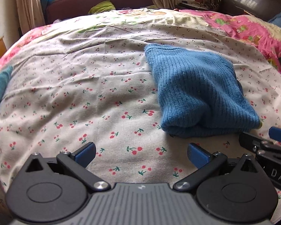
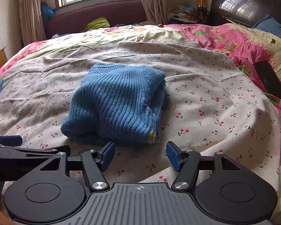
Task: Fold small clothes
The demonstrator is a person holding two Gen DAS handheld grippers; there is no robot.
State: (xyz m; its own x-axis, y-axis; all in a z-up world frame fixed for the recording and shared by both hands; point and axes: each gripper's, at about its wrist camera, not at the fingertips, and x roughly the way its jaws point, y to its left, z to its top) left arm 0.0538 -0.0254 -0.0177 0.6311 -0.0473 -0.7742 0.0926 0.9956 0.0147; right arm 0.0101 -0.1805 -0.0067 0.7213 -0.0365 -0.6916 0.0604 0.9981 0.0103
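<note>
The bed (image 2: 206, 86) carries the blue knit sweater (image 2: 116, 101), folded into a compact bundle at the middle of the cherry-print sheet. Left tool (image 1: 141, 154) — spread wide, empty. Right tool (image 2: 140, 154) — parted, empty, just short of the bundle's near edge. Check the layers lie square; press any loose edge flat.

I see the blue ribbed knit sweater (image 2: 119, 103) lying folded into a thick, roughly square bundle on the cherry-print sheet (image 2: 206, 93). In my right wrist view it fills the centre of the frame; in my left wrist view it sits right of centre. Its near edge is a rounded, doubled fold, and a small yellow patch (image 2: 152, 136) shows at the lower right corner.
</note>
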